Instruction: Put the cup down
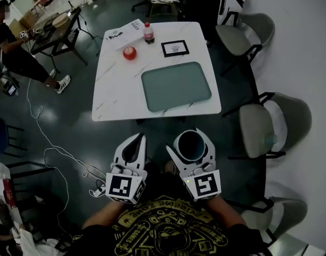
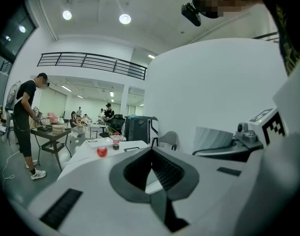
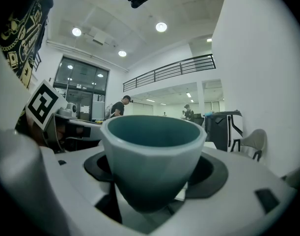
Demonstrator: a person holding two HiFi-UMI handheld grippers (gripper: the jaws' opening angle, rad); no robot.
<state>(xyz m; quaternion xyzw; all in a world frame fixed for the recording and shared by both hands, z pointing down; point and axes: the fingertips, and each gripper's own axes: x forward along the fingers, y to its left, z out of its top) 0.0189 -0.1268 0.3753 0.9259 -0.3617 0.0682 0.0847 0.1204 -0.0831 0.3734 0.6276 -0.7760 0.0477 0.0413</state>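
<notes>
Cup point(image 1: 190, 144) point(image 3: 152, 156): a blue-green vessel with a faceted, glossy wall that narrows toward the foot. It is upright and held in the air short of the near edge of the desk point(image 1: 120, 89). Its inside looks dark, and no contents can be made out.

Handling (judged): it is probably glazed ceramic, so rigid, of moderate weight, smooth under the pads, and liable to chip if it lands hard or on one edge of the foot. The best hold is across the lower body, on two opposite faces. The taper means a loose hold could let it slide, so it should be kept level and released only once the foot sits flat.

Right gripper point(image 1: 188, 143): the jaws stand wide apart and clasp the cup on both sides of its lower wall. The rim rises above the pads.

Left gripper point(image 1: 138, 140): level with the right one and also short of the desk's near edge. Its jaws are brought together at the tips with nothing between them.

Desk: a white top with faint veining.
- Tray point(image 1: 176, 86): a grey-green tray on the near right part of the desk, bare, and in this judgement the likeliest landing place.
- Red round object point(image 1: 129, 53): toward the desk's far edge.
- Small bottle point(image 1: 148, 32): also toward the far edge, dark in colour.
- Framed card point(image 1: 175, 48): near the bottle.
- White booklet point(image 1: 125, 33): in the same far group.

All four far-edge items lie well apart from the tray.
</notes>
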